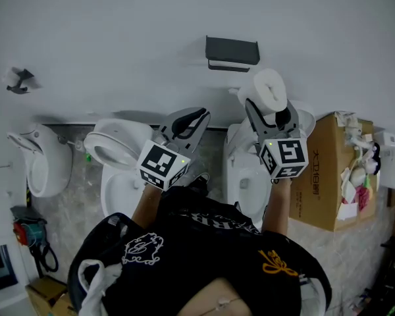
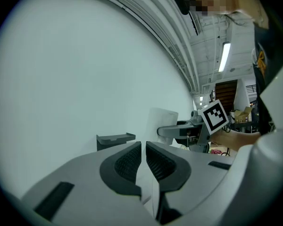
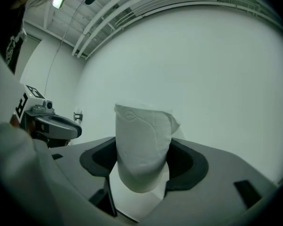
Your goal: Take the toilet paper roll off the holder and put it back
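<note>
The toilet paper roll (image 1: 268,89) is off the wall and up in the air, clamped across its sides by the right gripper (image 1: 270,112), whose pads press into the soft paper. That's the first half of the job done, by the look of it. The holder (image 1: 232,50) sits bare on the far wall, just up and left of the roll, so what's left is the return trip: line the core up with the holder and slide it home. The left gripper (image 1: 192,118) hangs to the left, its jaws drawn together with only a sliver of gap and nothing between them (no part in the carry, as far as these pictures show). Now the tricky bits. The holder's bar is tucked under its dark cover and is hard to make out from the head view, and the right gripper view shows only roll and blank wall, with no holder at all. The roll's hollow core faces away from that view too, so how well it lines up with the bar can't be judged.
</note>
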Available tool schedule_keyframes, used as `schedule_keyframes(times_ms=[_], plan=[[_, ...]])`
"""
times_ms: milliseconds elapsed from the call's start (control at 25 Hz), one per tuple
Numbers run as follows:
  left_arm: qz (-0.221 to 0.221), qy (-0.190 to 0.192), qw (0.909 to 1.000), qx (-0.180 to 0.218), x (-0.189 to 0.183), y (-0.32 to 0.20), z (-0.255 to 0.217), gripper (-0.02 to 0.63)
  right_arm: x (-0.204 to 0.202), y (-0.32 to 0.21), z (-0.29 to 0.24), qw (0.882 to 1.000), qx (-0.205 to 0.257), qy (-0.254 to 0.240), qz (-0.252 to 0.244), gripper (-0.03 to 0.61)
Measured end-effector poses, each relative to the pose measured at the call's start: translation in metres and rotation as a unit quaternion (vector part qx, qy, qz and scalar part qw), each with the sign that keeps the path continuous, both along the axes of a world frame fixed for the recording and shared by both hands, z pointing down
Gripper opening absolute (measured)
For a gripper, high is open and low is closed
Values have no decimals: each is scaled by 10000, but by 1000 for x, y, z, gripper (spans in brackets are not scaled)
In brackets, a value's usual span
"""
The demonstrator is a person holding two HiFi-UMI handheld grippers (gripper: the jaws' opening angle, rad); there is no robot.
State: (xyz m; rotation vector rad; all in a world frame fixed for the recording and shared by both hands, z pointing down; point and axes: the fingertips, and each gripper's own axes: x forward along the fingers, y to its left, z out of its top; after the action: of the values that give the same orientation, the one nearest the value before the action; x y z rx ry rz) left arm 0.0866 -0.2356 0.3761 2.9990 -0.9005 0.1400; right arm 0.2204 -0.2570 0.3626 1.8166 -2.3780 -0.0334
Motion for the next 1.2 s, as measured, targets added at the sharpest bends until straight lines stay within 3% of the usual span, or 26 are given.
schedule_keyframes(times_ms=[240,640,1200], plan=[[-40,-53,10000,-39,5,2,4,43,3,11,48,9990,-387,-46,226,313],[-147,-155,9997,-138,3,-4,16,43,-9,26,111,9950,-975,-155,112,313],[-141,-128,9997,-131,5,-3,16,43,-10,27,97,9956,-939,-58,8,313]])
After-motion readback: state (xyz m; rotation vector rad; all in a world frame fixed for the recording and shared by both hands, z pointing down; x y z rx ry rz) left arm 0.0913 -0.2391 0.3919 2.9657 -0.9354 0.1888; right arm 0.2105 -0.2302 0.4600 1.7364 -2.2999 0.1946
